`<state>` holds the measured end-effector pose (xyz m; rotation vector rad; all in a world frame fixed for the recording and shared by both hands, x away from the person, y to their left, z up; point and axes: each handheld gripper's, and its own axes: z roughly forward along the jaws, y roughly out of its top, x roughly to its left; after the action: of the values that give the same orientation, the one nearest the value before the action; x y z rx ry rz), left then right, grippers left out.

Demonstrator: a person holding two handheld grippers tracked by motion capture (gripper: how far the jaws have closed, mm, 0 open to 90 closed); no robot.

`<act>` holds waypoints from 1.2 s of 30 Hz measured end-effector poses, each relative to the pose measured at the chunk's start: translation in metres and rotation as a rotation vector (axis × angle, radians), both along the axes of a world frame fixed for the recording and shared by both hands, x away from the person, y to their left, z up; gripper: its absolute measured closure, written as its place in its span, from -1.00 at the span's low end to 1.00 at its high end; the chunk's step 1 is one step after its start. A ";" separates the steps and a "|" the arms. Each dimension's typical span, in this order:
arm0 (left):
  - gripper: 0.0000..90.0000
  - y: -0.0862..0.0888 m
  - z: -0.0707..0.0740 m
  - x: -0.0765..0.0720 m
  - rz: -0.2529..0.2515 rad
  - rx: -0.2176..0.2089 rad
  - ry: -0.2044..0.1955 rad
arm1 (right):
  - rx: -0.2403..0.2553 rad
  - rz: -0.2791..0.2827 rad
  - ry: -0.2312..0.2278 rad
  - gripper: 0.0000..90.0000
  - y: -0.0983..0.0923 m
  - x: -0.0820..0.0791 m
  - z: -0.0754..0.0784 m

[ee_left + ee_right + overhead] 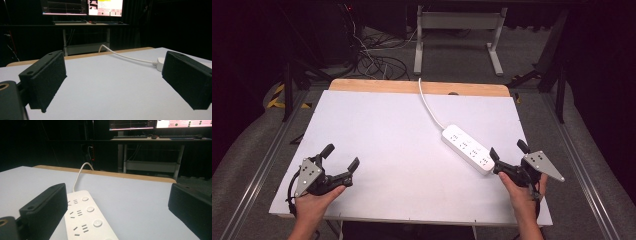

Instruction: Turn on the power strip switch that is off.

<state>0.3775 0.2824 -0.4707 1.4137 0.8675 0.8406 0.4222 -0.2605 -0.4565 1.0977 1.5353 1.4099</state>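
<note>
- right tool (508,150) is spread wide and holding nothing; the long white plastic power strip (467,148) lies just beside its left jaw on the white tabletop (387,145)
- left tool (343,156) also gapes empty, well apart from the strip

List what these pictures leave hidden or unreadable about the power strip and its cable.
- power strip: in the right gripper view its near end is cut by the bottom edge; in the left gripper view a black jaw hides most of it.
- cable: its far end drops behind the table edge, so any plug is unseen.
- Switch positions on the strip: too small to tell.
</note>
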 end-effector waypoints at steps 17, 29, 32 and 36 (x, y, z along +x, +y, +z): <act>-0.87 0.001 0.000 -0.001 0.000 0.000 0.001 | -0.006 0.002 0.016 -0.92 0.001 0.001 -0.001; -0.87 -0.001 0.000 0.000 -0.003 0.004 0.001 | -0.024 0.011 0.022 -0.91 0.004 0.002 -0.002; -0.87 -0.001 0.000 0.000 -0.005 0.003 0.003 | -0.026 0.011 0.023 -0.90 0.003 0.001 -0.003; -0.87 -0.002 0.000 0.000 -0.006 0.003 0.002 | -0.030 0.009 0.024 -0.90 0.003 0.001 -0.003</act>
<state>0.3778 0.2807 -0.4711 1.4192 0.8635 0.8358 0.4235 -0.2572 -0.4594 1.0945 1.5751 1.3802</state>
